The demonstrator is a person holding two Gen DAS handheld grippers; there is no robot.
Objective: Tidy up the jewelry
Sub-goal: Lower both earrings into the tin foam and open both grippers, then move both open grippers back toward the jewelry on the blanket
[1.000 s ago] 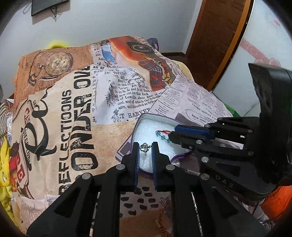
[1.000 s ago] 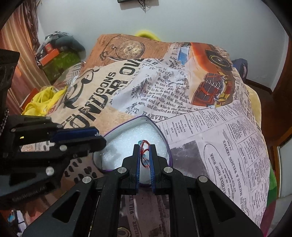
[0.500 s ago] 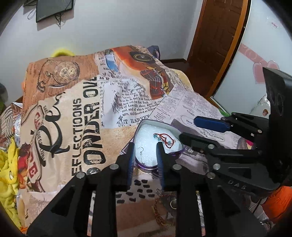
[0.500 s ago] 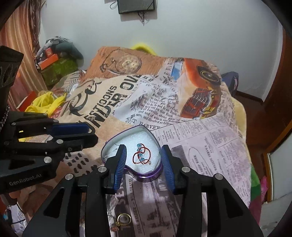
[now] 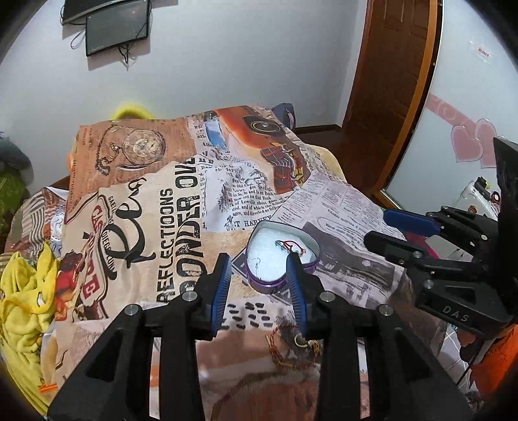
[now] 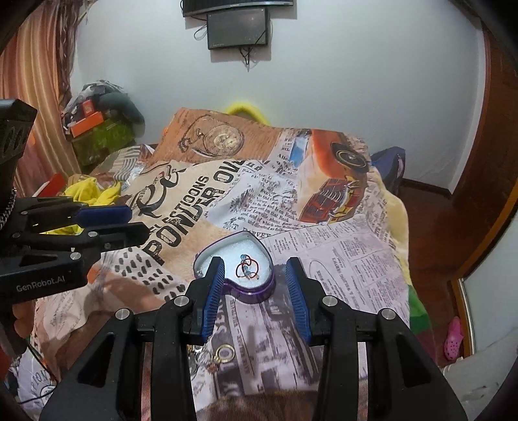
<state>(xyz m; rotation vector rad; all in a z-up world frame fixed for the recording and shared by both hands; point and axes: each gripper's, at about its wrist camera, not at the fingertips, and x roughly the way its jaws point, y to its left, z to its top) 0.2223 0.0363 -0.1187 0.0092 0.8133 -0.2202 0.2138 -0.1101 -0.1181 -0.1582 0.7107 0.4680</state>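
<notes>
Both my left gripper (image 5: 259,278) and right gripper (image 6: 255,281) hang empty, jaws spread. The heart tin (image 6: 255,293) sits just ahead; loose chains (image 5: 288,349) lie below my left jaws. I should descend straight and pinch one strand only.

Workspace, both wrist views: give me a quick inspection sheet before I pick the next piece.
Surface: printed blanket on a bed.
Job's things: heart-shaped tin holds a red cord bracelet and a small earring; gold ring and chain bracelet lie loose on the blanket.
Clutter: yellow cloth.
Grippers: left gripper and right gripper open, empty.
Cables: dangling under wall box.
Surroundings: wooden door.
</notes>
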